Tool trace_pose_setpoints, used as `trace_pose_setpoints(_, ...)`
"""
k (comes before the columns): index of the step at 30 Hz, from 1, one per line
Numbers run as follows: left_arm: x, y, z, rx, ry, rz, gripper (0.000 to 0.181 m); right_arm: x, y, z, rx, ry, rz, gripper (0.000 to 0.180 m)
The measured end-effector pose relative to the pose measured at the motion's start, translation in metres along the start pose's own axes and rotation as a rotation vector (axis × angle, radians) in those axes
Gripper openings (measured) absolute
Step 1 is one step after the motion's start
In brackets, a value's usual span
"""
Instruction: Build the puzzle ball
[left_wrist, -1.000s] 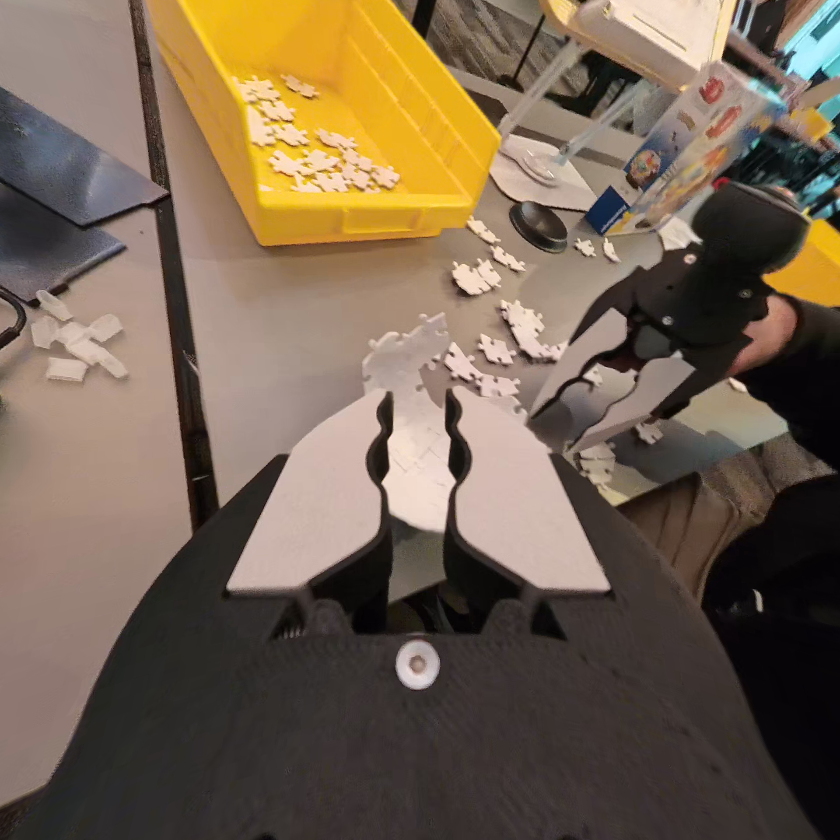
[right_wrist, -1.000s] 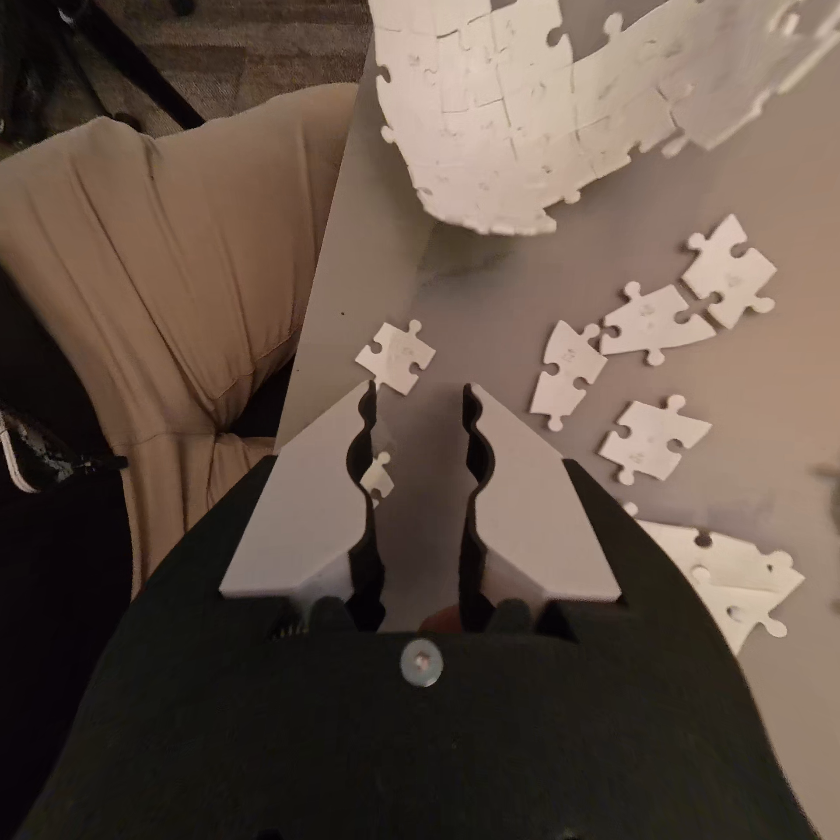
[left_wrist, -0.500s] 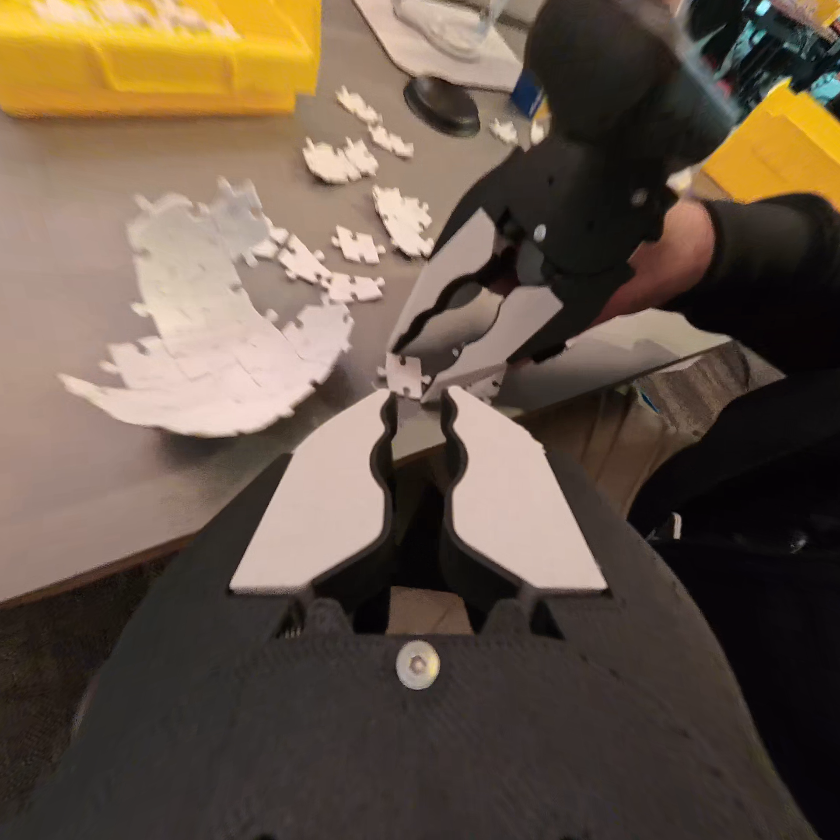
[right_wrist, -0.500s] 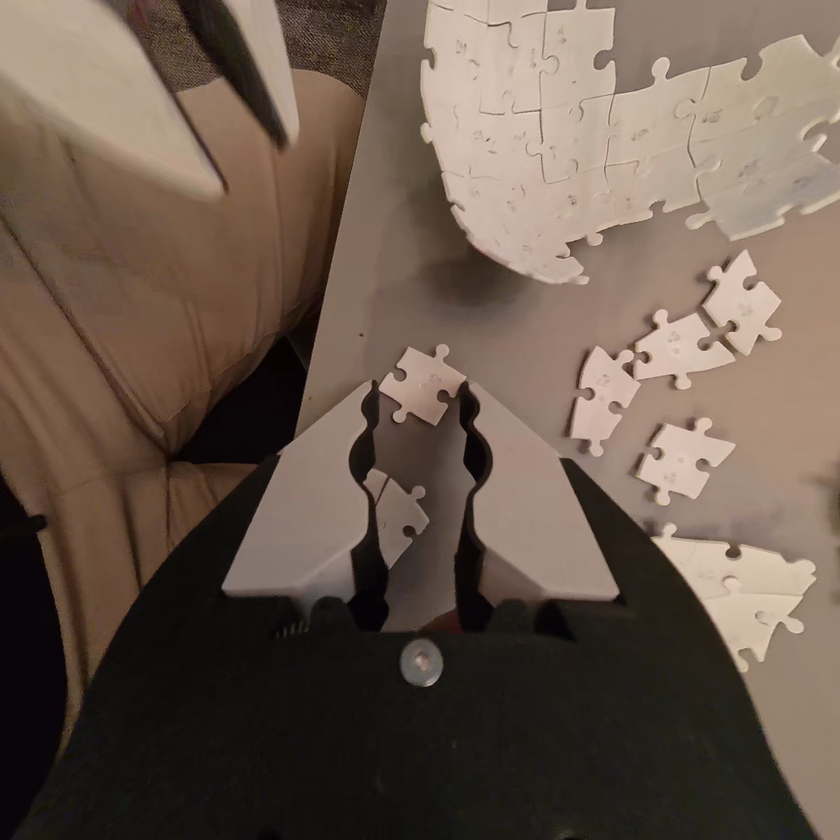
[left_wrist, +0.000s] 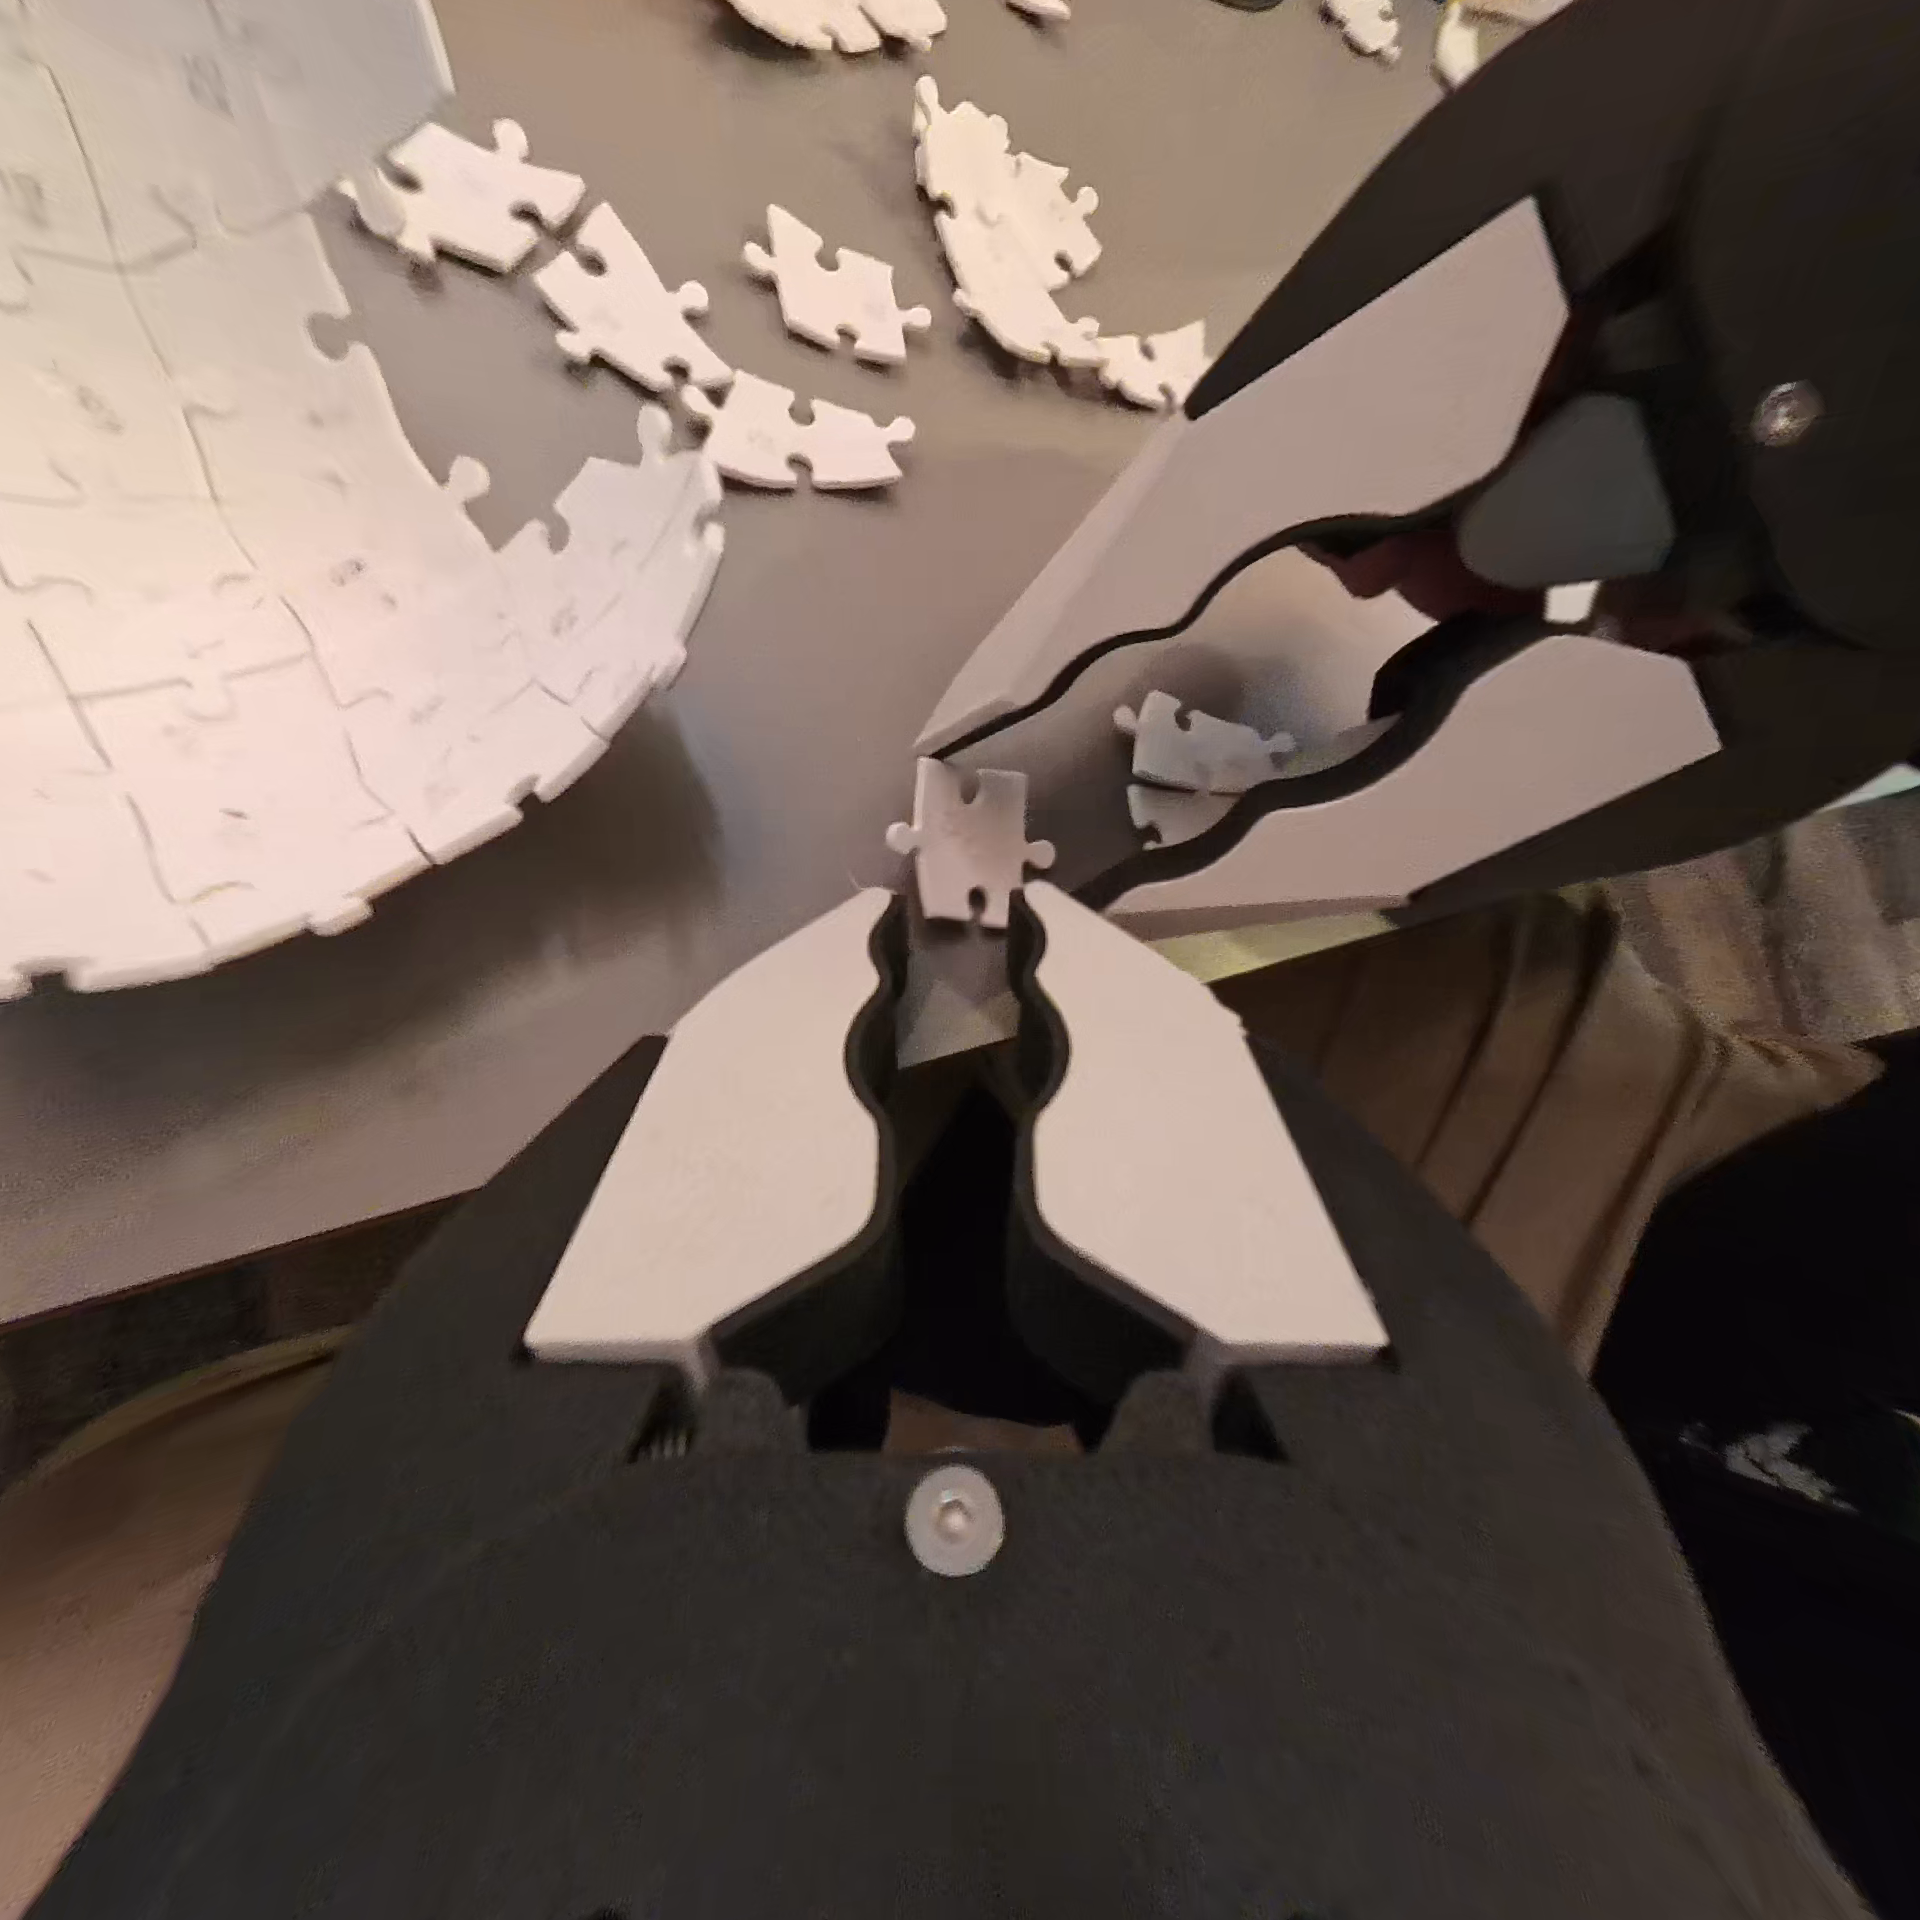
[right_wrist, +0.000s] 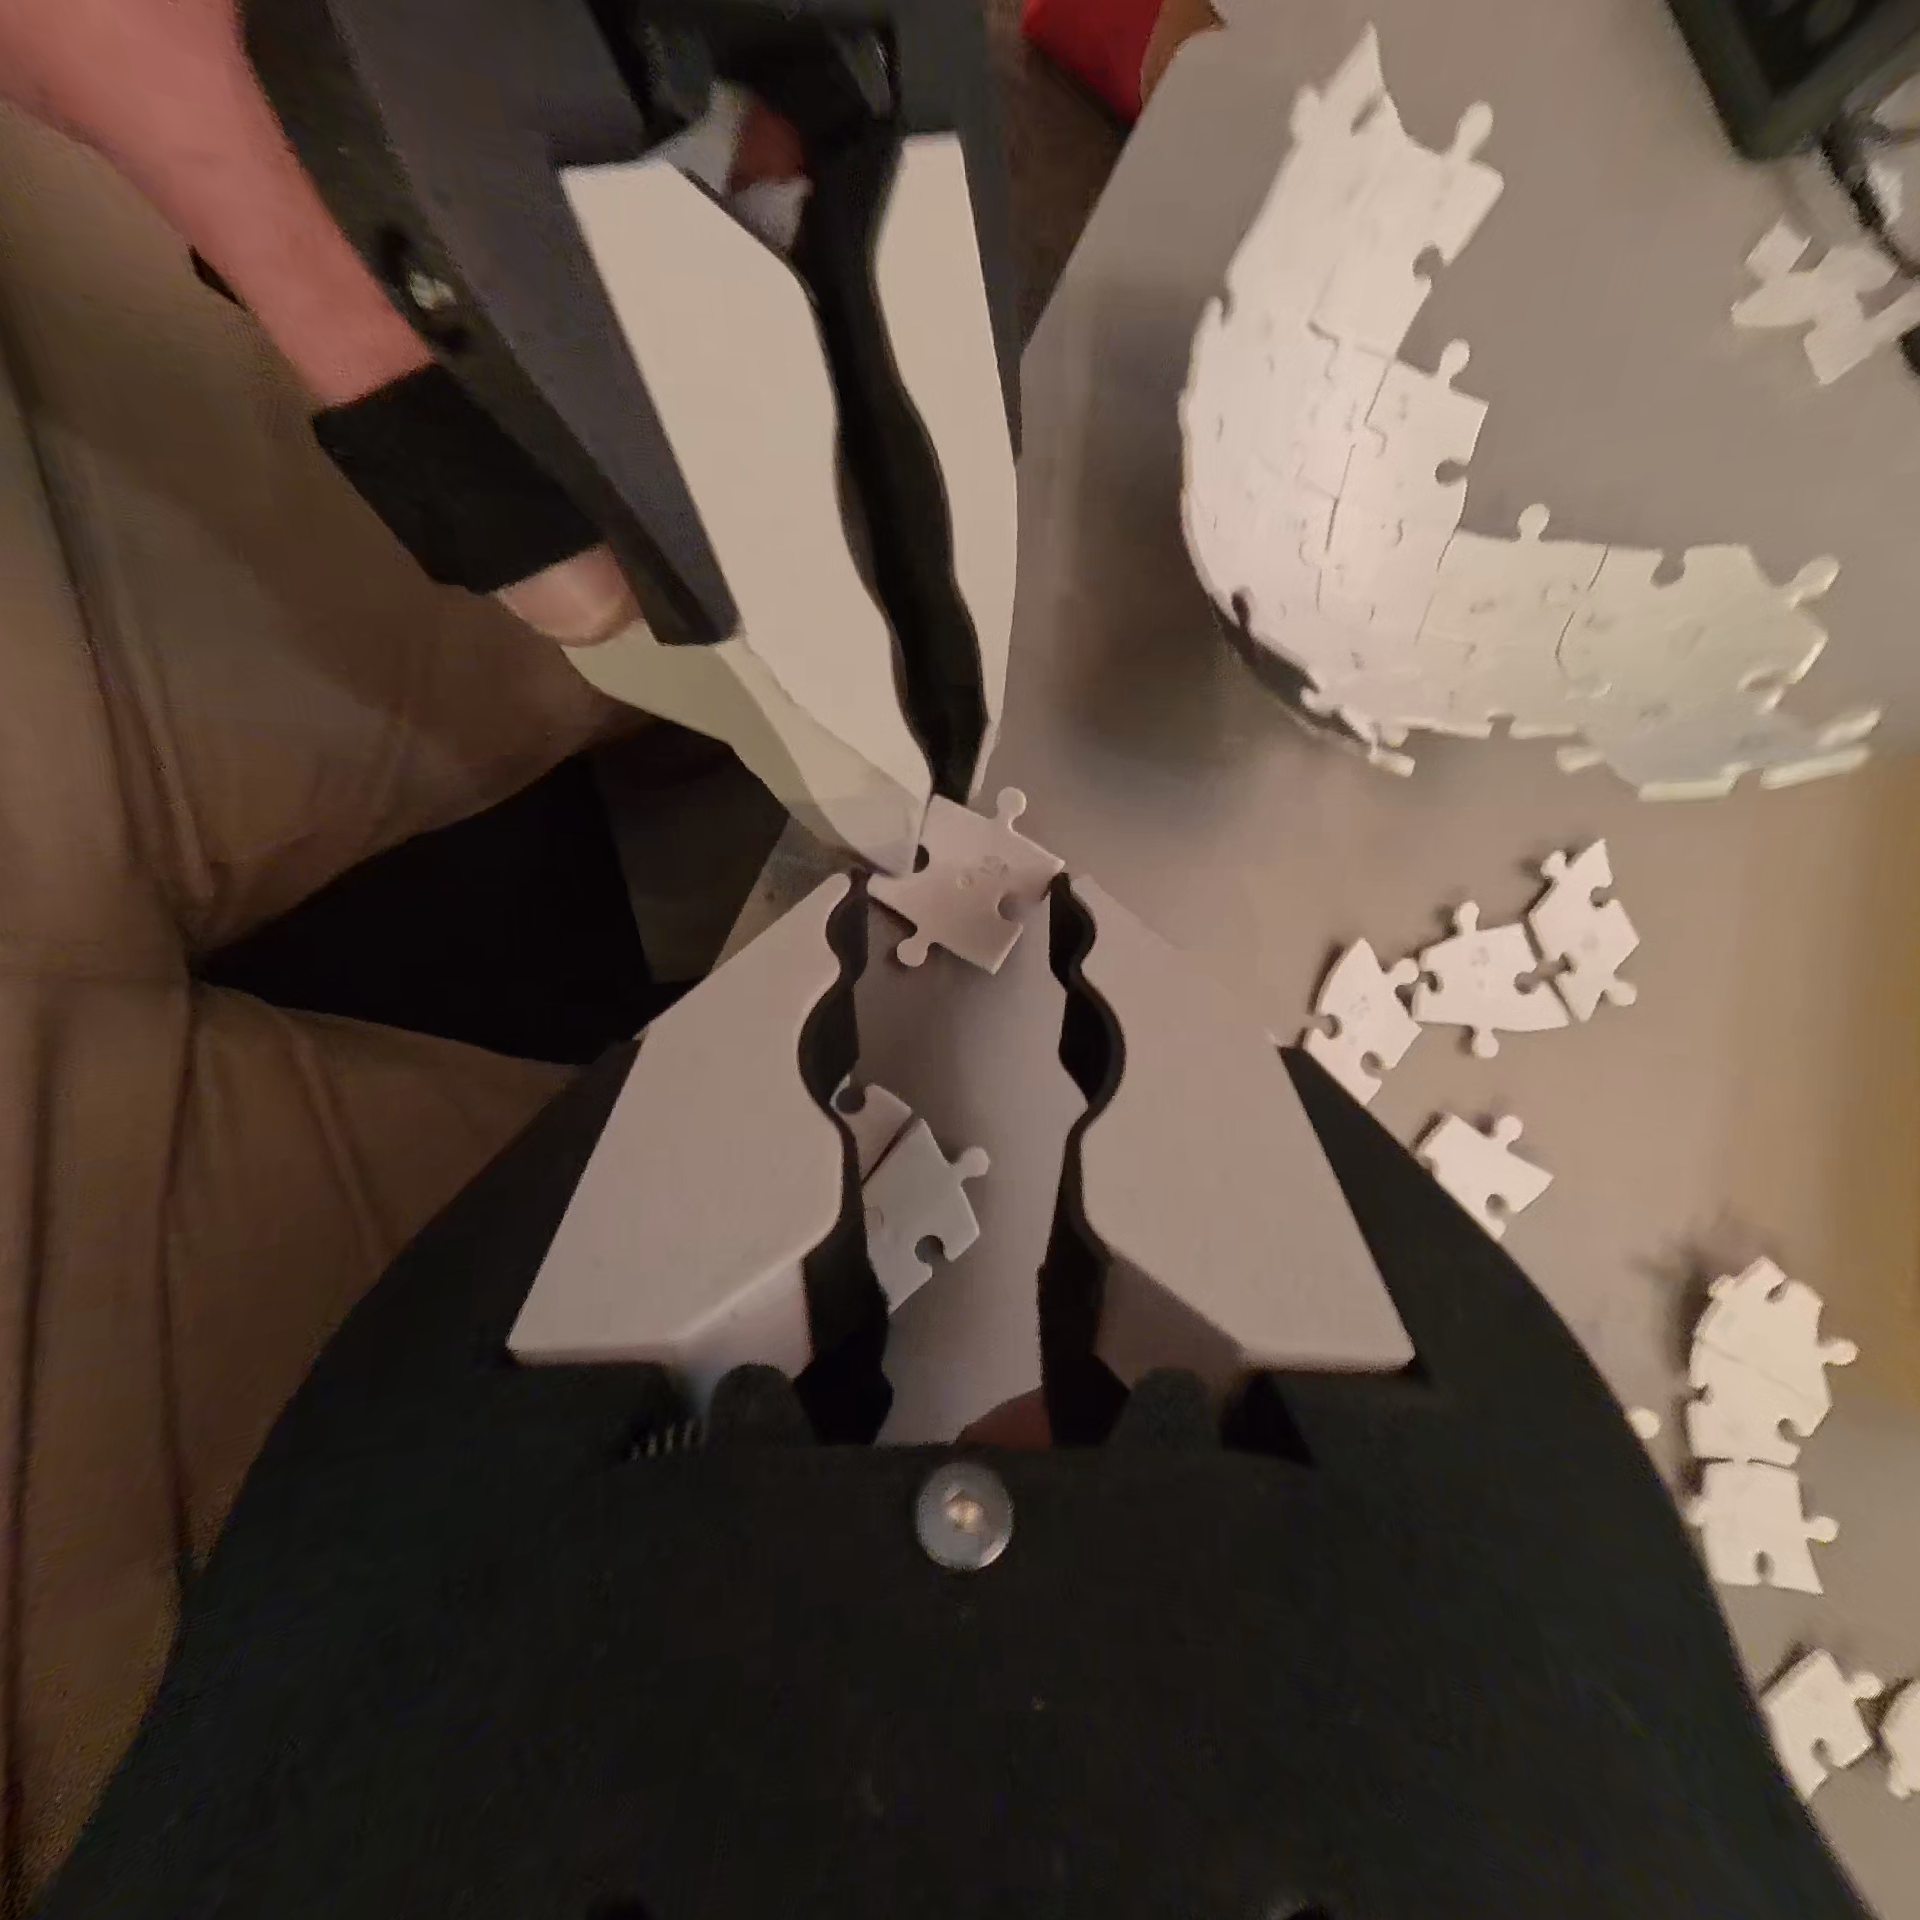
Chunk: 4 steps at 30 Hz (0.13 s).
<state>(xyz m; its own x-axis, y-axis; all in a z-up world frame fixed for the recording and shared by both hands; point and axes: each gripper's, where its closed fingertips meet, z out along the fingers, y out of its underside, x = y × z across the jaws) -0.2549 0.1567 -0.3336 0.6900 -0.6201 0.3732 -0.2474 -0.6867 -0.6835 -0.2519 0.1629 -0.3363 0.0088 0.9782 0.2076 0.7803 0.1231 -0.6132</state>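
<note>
A single white puzzle piece (left_wrist: 966, 842) lies at the table's near corner; it also shows in the right wrist view (right_wrist: 966, 894). My left gripper (left_wrist: 961, 920) comes in from off the table edge, jaws a narrow gap apart, its fingertips at the piece's near edge. My right gripper (right_wrist: 956, 883) is open, its tips at either side of the same piece, facing the left gripper (right_wrist: 951, 805). A second loose piece (right_wrist: 914, 1195) lies on the table between the right fingers. The curved, part-built ball shell (left_wrist: 260, 623) rests on the table to the left, also seen in the right wrist view (right_wrist: 1403, 520).
Several loose pieces and small joined groups (left_wrist: 831, 281) lie scattered on the grey table (left_wrist: 831, 582), also to the right of my right gripper (right_wrist: 1475, 966). The table edge runs just under both grippers; a person's beige-clad lap (right_wrist: 260, 831) is beyond it. Left and right tips are no more than a few centimetres apart.
My left gripper has swung away from the shell and down to the table corner, meeting the right gripper at the single piece. The right gripper has edged forward to that piece.
</note>
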Motion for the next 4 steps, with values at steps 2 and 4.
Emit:
trace_pose_setpoints(2, 0.0019, 0.0001, 0.0018, 0.019, 0.028, -0.034, 0.019, -0.0009, -0.0044, -0.0014, 0.020, 0.022, -0.058, 0.033)
trace_pose_setpoints(4, 0.0002, -0.0014, 0.0018, 0.033, 0.039, -0.047, 0.018, -0.0038, -0.0108, -0.0038, 0.045, 0.029, -0.097, 0.016)
